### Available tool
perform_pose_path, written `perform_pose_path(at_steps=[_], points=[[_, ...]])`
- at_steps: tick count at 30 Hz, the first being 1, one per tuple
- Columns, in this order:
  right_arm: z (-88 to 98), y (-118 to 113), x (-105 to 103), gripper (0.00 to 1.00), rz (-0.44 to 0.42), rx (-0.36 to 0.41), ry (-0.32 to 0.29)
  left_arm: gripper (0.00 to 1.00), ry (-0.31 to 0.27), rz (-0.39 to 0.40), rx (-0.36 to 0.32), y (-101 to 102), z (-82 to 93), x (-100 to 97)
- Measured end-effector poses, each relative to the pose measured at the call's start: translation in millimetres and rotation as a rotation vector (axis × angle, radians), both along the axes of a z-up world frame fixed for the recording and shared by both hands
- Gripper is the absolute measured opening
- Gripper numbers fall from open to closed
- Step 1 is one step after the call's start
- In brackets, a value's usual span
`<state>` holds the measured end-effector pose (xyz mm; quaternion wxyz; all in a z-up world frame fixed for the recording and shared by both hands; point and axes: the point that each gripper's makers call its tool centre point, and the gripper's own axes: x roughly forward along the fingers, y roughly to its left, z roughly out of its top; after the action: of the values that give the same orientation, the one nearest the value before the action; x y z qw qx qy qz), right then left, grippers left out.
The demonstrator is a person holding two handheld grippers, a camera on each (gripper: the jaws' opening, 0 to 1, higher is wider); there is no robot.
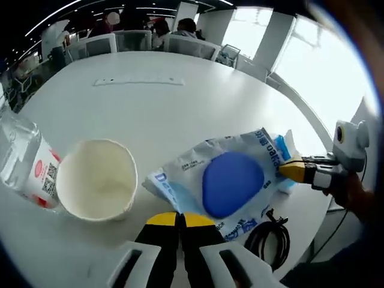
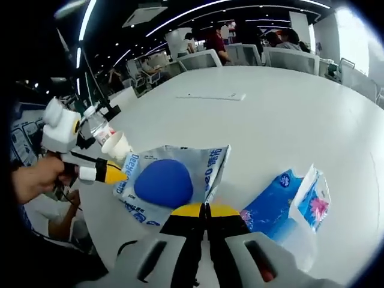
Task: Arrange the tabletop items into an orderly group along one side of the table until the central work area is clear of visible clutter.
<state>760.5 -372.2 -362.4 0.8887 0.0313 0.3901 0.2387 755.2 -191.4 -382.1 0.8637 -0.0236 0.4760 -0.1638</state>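
Both tools are working at one plastic bag (image 1: 231,174), which is lying near the desk's (image 1: 180,102) near edge with a blue rounded object (image 1: 233,183) inside it. The left tool (image 1: 180,219) is showing its yellow-tipped jaws pressed together, resting at the bag's edge; whether any film is caught between them I cannot tell. The right tool (image 1: 288,169) is reaching in from the side with its tips pressed together and appears to be nipping the bag's far end, though the pinch itself is too small to confirm.

The risks, as I judge them:
- Two tools pulling on thin film in opposing directions may be stretching or tearing it, or letting it slip free.
- The blue object could be sliding out of an open end if the bag is lifted unevenly.
- The paper cup (image 1: 96,179) and the toppled water bottle (image 1: 24,159) are sitting just beside the bag; a dragged bag could be knocking the light cup over or rolling the bottle toward the edge.
- The black cable (image 1: 269,239) is lying at the very edge and could be swept off.
- The blue tissue pack (image 2: 288,201) is waiting beside the right tool.
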Motion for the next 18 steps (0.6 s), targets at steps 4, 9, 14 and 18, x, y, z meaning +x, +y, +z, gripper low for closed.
perform_pose_path(at_steps=[4,9,14,18], points=[[-6.9,3,-2,0.0,-0.031,0.022,0.017,0.0,0.023,0.063,-0.012,3,-5.5,0.5],[-20.9,7,-9,0.0,-0.069,0.027,0.048,0.0,0.021,0.109,-0.018,4,-11.1,4.9],[-28.6,6,-16,0.0,-0.111,0.031,0.071,0.0,-0.008,0.117,-0.014,1,-11.1,9.7],[-29.1,5,-16,0.0,-0.141,0.045,0.07,0.0,-0.02,0.125,-0.011,0,-11.6,11.1]])
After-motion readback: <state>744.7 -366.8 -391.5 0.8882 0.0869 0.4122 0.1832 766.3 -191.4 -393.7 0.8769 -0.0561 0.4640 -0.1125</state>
